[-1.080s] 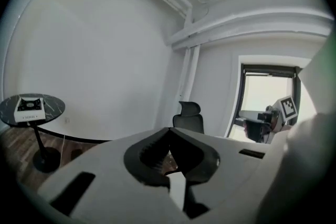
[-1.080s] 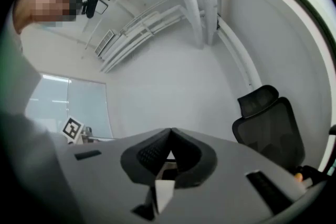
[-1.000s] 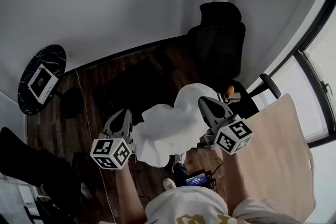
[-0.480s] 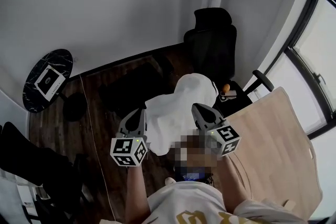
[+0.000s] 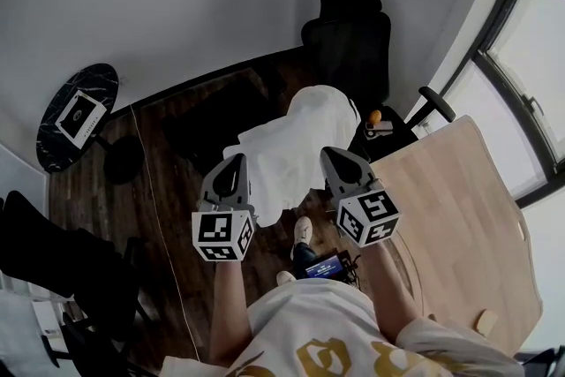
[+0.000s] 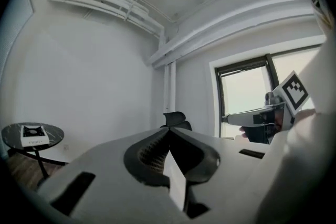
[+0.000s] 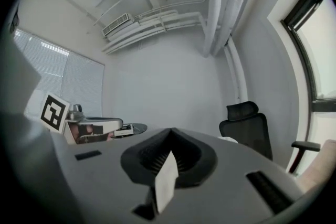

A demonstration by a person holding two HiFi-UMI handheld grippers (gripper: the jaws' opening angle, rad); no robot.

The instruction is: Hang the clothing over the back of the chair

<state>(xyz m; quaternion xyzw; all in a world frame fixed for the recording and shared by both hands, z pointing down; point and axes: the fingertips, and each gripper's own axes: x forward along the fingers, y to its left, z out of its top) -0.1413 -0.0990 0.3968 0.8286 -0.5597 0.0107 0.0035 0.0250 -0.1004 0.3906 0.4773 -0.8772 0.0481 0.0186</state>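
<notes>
In the head view a white garment hangs bunched between my two grippers, above the dark wood floor. My left gripper is shut on its left edge, and my right gripper is shut on its right edge. A strip of white cloth shows pinched in the left gripper's jaws, and another strip in the right gripper's jaws. The black office chair stands beyond the garment by the wall, its back facing me. It also shows as the chair and the chair ahead of each gripper.
A round dark side table with a white box on it stands at the left. A light wooden desk fills the right, with windows behind it. The chair's armrest juts toward the desk. A small device with a lit screen lies on the floor by the person's feet.
Both grippers have carried the white garment forward, toward the black chair. The garment now hangs closer to the chair's seat and back. Both grips are unchanged.
</notes>
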